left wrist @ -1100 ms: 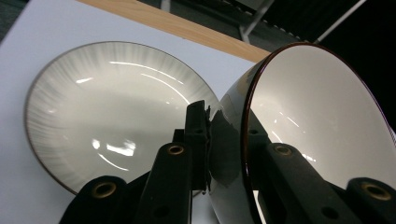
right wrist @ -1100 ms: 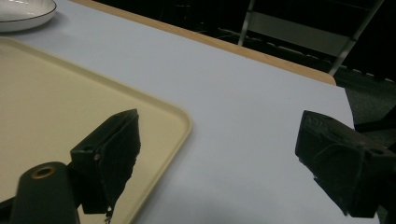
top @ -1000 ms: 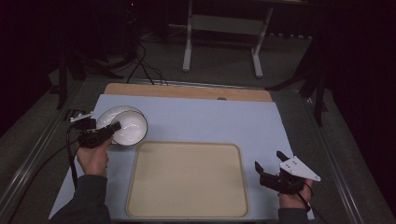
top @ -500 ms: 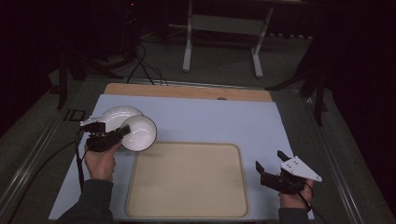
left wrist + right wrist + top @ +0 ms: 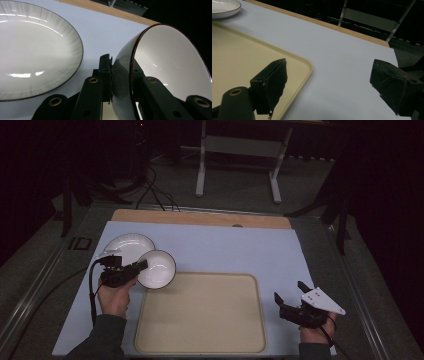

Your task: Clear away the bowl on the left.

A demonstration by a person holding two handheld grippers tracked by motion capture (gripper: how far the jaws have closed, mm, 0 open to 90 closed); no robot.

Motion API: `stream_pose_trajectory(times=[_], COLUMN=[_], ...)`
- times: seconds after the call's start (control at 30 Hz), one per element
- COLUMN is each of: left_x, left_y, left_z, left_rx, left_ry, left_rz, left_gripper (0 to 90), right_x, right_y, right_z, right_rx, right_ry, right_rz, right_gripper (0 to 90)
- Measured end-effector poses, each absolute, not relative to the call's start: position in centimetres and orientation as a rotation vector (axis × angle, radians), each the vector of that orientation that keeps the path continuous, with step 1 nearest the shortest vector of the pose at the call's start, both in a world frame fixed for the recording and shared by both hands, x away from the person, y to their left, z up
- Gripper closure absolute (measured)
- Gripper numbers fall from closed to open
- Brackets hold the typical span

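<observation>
— Left gripper (image 5: 141, 265) pinches what?
— The bowl's (image 5: 156, 269) rim, above the tray's (image 5: 200, 340) far left corner, beside the plate (image 5: 125, 247).
— Its look?
— White inside, dark rim, tipped sideways.
— Right gripper (image 5: 290, 298)?
— Wide, holding nothing.

White bowl (image 5: 156, 268) with dark rim, tilted, lifted beside white plate (image 5: 128, 247), over beige tray's (image 5: 200, 347) corner
</observation>
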State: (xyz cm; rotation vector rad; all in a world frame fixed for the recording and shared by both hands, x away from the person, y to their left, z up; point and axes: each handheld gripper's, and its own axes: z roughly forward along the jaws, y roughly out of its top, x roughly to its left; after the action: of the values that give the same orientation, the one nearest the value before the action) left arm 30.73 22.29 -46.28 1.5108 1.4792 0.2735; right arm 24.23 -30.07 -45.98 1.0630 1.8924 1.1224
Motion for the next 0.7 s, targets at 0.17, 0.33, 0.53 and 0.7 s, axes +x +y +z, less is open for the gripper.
stream_pose_trajectory(times=[0.17,0.33,0.53,0.7], left_x=[30.3,30.0,29.8,29.8], left_y=[21.6,21.0,20.4,20.4], left_z=[-46.2,-46.2,-46.3,-46.3], left_rx=[1.524,1.528,1.543,1.539], left_ry=[1.451,1.436,1.425,1.419], left_rz=[0.25,0.236,0.218,0.207], left_gripper=[79.3,79.3,79.3,79.4], right_x=[24.2,24.2,24.2,24.2], right_y=[-30.0,-30.0,-30.0,-30.1], right_z=[-46.0,-45.9,-45.9,-45.9], right_rx=[1.06,1.056,1.055,1.062], right_ry=[1.895,1.893,1.893,1.889], right_rz=[1.123,1.125,1.122,1.123], right_gripper=[13.8,13.8,13.8,13.8])
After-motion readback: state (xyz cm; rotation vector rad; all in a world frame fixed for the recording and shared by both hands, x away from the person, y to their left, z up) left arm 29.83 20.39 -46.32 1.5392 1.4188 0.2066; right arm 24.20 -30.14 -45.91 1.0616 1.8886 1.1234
